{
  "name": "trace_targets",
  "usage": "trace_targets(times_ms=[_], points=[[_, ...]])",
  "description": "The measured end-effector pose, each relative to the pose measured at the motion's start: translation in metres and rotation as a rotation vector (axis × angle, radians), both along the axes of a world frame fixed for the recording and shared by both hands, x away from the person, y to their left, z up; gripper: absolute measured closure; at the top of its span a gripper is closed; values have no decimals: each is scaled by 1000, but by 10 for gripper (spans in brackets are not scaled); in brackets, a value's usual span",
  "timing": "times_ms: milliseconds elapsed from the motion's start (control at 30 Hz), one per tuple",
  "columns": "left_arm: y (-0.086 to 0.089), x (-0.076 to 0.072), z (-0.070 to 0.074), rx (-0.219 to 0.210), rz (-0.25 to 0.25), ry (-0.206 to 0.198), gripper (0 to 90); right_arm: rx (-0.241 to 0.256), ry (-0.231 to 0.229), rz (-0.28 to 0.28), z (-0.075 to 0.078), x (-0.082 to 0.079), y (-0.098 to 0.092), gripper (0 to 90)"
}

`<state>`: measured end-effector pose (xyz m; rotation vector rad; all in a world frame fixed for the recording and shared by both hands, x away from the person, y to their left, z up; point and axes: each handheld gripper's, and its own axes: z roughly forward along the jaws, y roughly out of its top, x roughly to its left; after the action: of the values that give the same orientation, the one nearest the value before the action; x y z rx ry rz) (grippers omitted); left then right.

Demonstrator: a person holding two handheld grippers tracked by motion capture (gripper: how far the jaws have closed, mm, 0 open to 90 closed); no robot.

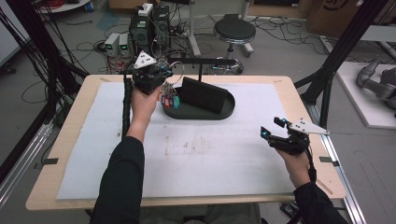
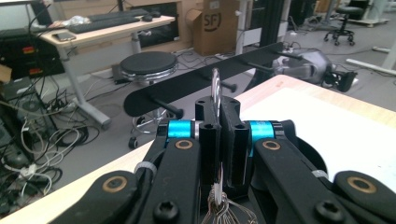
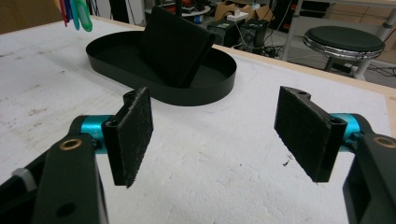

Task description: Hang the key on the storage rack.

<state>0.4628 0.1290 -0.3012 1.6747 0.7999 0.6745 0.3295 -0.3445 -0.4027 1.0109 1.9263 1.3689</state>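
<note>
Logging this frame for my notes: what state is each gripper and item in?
left gripper: shut on key ring, raised near the rack
key ring: pinched upright, coloured tags hanging below
right gripper: open, empty, over the mat
peg rack: upright, pegs bare
black tray: on the mat, holds a black wallet

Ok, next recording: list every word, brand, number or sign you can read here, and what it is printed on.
"SF": black logo on the cardboard box on the floor beyond the table, left gripper view.
Coloured key tags hanging from the key ring held in the left gripper: too small to read.
Grey boxes on the floor, high view: any labels too blurred.
Right gripper: no markings.
</note>
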Motion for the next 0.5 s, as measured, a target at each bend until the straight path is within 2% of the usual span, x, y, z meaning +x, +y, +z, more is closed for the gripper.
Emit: trace_targets(times_ms=[500], points=[[0,15,-12,-11,49,55,864,-2,-3,3,0,-1,1,304]])
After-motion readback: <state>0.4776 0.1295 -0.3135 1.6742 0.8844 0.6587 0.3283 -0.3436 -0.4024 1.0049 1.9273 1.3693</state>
